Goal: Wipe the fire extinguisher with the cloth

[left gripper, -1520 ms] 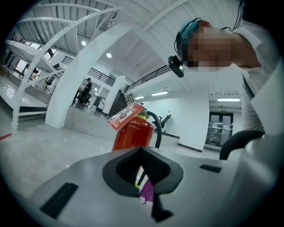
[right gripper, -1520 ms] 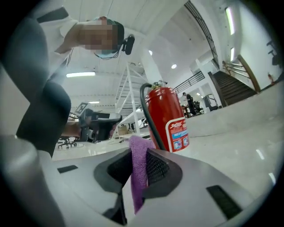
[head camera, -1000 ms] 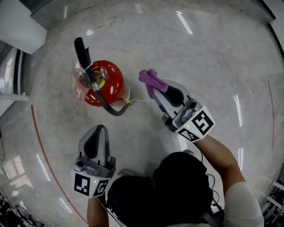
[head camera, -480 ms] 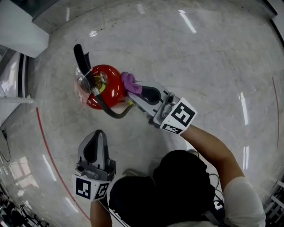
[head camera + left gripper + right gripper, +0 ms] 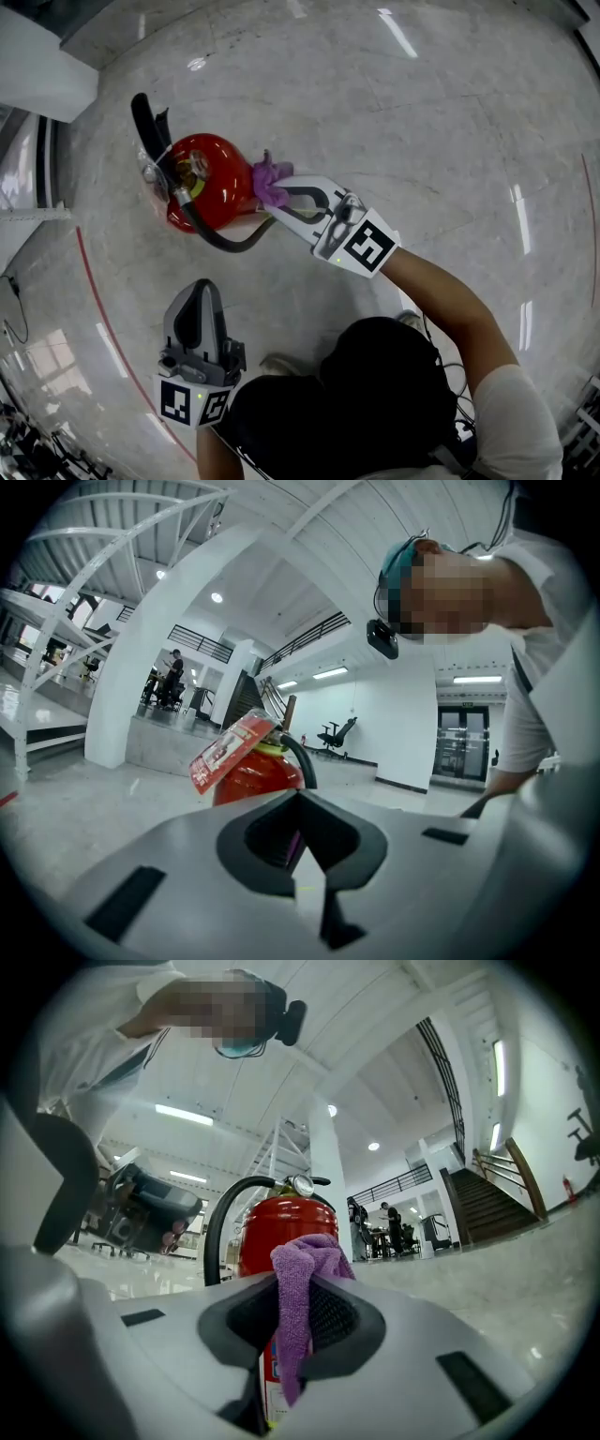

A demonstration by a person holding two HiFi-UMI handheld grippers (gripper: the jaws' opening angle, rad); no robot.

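The right gripper (image 5: pixel 273 194), fingers clenched on the purple cloth (image 5: pixel 268 178), has swung left to the fire extinguisher's (image 5: pixel 214 176) right side. The left gripper (image 5: pixel 203 289) stays nearer, fingers clenched together, empty.

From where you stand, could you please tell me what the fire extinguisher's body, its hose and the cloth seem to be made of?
The fire extinguisher body looks like painted metal, glossy red with sharp highlights. Its hose is matte black, likely rubber, bending in a loop. The cloth is purple with a fuzzy nap, probably microfibre.
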